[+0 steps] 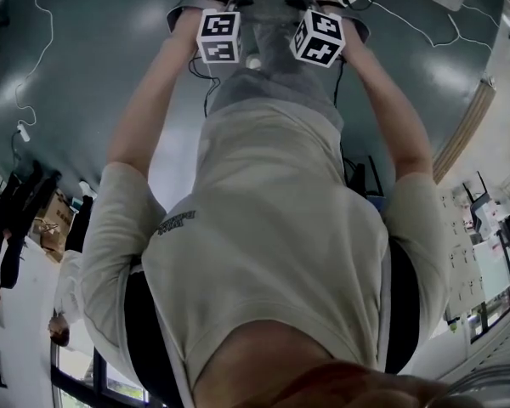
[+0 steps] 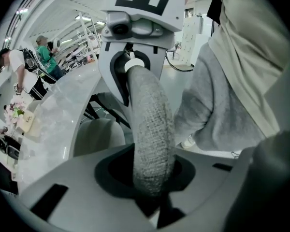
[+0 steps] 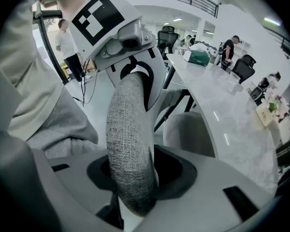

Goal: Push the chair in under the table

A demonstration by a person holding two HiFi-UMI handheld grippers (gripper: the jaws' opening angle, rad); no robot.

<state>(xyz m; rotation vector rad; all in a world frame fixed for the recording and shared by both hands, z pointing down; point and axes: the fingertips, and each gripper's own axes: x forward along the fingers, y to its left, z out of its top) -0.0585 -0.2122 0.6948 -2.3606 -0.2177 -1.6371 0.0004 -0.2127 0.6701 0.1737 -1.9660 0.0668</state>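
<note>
The chair's grey woven backrest rim (image 2: 150,129) runs as a thick padded bar from one gripper to the other. My left gripper (image 2: 147,180) has its jaws closed round that rim, and my right gripper (image 3: 135,182) clasps the same rim (image 3: 128,144) further along. The chair's pale seat (image 3: 188,132) sits partly beneath the edge of the white marbled table (image 3: 232,115), which also shows in the left gripper view as the table (image 2: 53,124). In the head view only the two marker cubes (image 1: 219,34) show past the person's torso; the chair is hidden there.
People stand beyond the table (image 2: 46,52) and by a dark post (image 3: 65,37). Black office chairs (image 3: 166,35) and a green box (image 3: 199,57) are at the table's far end. Small items (image 2: 24,120) lie on the tabletop. Cables (image 1: 34,49) trail on the floor.
</note>
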